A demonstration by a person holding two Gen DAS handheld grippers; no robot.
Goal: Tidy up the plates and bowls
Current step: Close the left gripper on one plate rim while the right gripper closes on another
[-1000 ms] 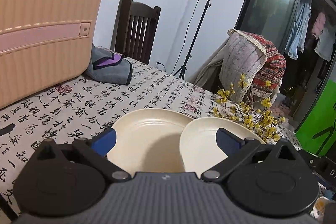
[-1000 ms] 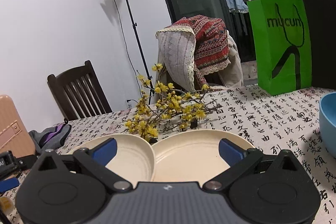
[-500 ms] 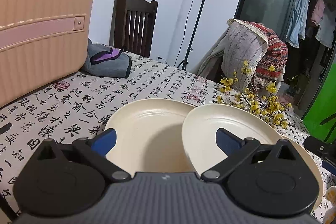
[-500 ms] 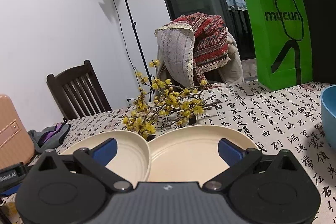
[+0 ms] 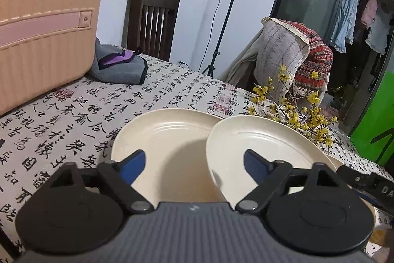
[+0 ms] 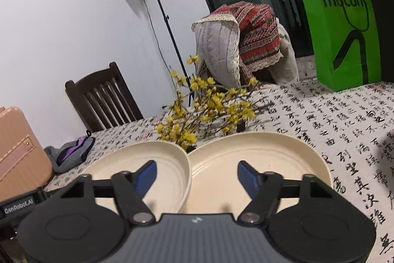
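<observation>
Two cream plates lie side by side on the calligraphy tablecloth, their rims meeting. In the left wrist view the left plate (image 5: 167, 137) sits ahead of my left gripper (image 5: 193, 159), and the right plate (image 5: 268, 144) overlaps its right edge. The left gripper's jaws are closing, with plate surface and the meeting rims between the blue fingertips (image 5: 134, 163) and no pad pressing. In the right wrist view my right gripper (image 6: 196, 168) hovers over the seam between the left plate (image 6: 138, 164) and the right plate (image 6: 266, 159). Its jaws are closing too, with nothing gripped.
A pink suitcase (image 5: 41, 16) stands at the left with a grey and purple cloth (image 5: 118, 65) beside it. Yellow flower branches (image 6: 204, 112) lie just behind the plates. A green bag (image 6: 342, 28) stands at the far right, a wooden chair (image 5: 150, 19) beyond the table.
Both grippers' fingers have come closer together. The plates look larger in the left wrist view. The blue bowl at the right edge of the right wrist view is gone from sight.
</observation>
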